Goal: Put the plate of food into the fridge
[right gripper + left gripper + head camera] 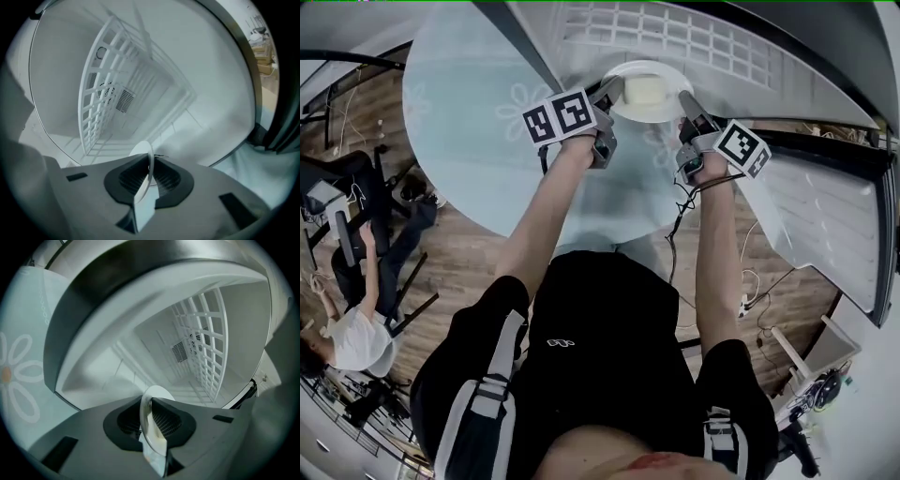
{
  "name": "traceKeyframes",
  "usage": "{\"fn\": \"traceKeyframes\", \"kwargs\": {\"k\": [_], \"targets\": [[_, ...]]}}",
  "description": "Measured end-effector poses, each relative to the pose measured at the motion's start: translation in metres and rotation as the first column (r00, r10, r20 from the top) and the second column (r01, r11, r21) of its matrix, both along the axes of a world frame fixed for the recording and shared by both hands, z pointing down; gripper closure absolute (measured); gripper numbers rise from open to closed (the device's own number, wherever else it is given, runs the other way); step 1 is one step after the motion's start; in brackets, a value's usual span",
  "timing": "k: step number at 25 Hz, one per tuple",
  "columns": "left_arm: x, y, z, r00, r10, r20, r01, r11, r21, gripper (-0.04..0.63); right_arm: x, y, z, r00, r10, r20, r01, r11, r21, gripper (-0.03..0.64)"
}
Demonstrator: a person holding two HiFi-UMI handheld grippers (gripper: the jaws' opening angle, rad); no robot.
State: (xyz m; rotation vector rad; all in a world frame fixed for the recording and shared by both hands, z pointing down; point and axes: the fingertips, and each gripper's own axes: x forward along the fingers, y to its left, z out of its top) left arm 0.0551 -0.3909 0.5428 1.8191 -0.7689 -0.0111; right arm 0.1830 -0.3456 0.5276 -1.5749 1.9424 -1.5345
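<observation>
I am holding the plate of food at the fridge mouth, with the left gripper and right gripper jaws each pinching its rim. I am judging that level, even advancing suits best.

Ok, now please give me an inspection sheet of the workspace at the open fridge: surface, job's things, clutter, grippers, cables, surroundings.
surface: light blue rug with a flower print, on a wooden floor
job's things: white plate carrying a pale block of food, held at the mouth of the open fridge; white wire shelf inside
clutter: nothing seen
grippers: left gripper and right gripper each shut on the plate's rim, on opposite sides
cables: one hangs from the right gripper; loose cables on the floor at right
surroundings: another person beside chairs at far left; fridge door open at right
</observation>
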Motion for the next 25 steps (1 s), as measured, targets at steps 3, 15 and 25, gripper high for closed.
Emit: {"fn": "traceKeyframes", "kwargs": {"k": [3, 15, 25], "targets": [[0.005, -0.008, 0.006, 1.0, -0.014, 0.007, 0.014, 1.0, 0.022, 0.548, 0.005, -0.007, 0.005, 1.0, 0.018, 0.007, -0.018, 1.0, 0.013, 0.58], [-0.001, -0.03, 0.031, 0.995, -0.038, 0.092, 0.038, 0.999, -0.005, 0.537, 0.005, -0.037, 0.03, 0.988, 0.059, -0.145, -0.062, 0.998, -0.016, 0.561], [0.013, -0.032, 0.033, 0.983, -0.044, 0.181, 0.042, 0.999, 0.017, 0.525, 0.021, -0.034, 0.044, 0.967, 0.116, -0.229, -0.124, 0.992, -0.018, 0.537]]}}
